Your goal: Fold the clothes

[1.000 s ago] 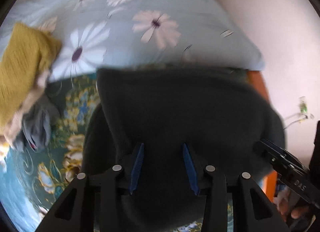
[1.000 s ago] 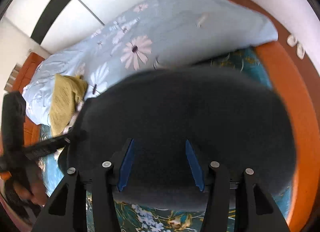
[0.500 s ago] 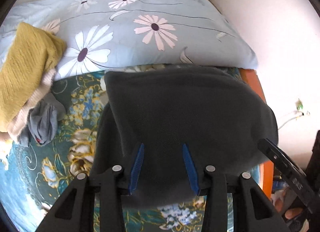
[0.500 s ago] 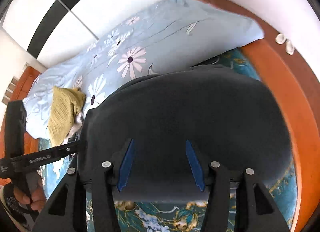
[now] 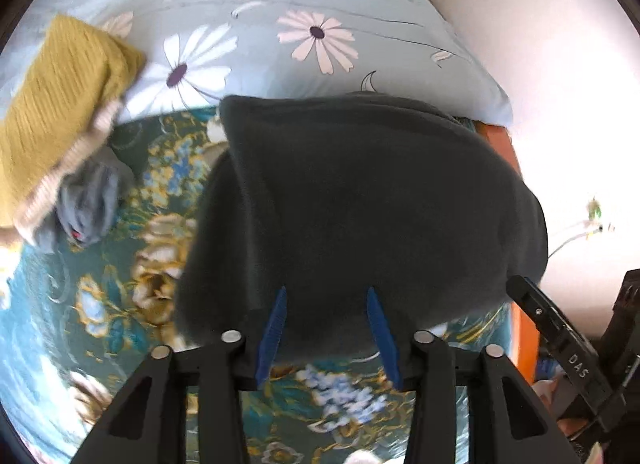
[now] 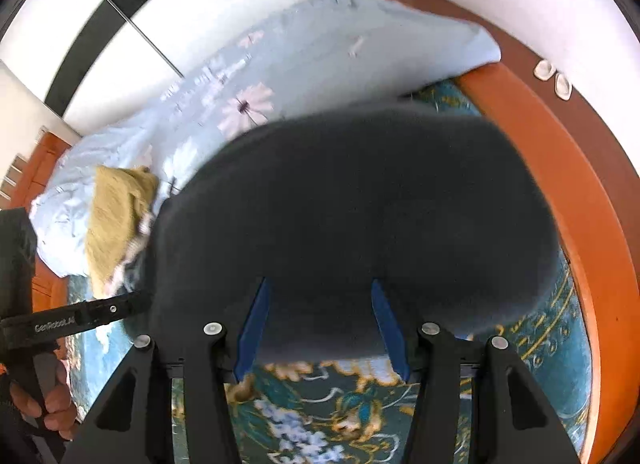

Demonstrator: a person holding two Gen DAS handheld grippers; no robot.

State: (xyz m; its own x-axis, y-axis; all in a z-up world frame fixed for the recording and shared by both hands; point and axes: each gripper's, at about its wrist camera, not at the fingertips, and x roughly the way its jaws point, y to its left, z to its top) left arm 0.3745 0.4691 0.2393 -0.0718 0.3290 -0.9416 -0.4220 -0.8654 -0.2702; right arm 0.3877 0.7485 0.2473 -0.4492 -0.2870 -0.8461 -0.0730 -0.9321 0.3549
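Note:
A folded dark grey fleece garment [image 5: 360,203] lies on the teal floral bedsheet [image 5: 100,304], its far edge against the pale blue daisy duvet [image 5: 280,23]. It also fills the middle of the right wrist view [image 6: 360,203]. My left gripper [image 5: 325,296] is open, its blue fingertips just over the garment's near edge, holding nothing. My right gripper [image 6: 318,288] is open over the same near edge, further right, empty. Each gripper shows at the edge of the other's view.
A mustard knit garment [image 5: 52,103] lies on a cream one with a grey-blue cloth [image 5: 84,211] beside it, at the left. The orange wooden bed frame [image 6: 560,167] runs along the right by the white wall. A wardrobe stands behind the bed.
Both grippers have pulled back toward the near edge of the dark garment, which now lies flat and folded on the sheet. The jaws stay open throughout.

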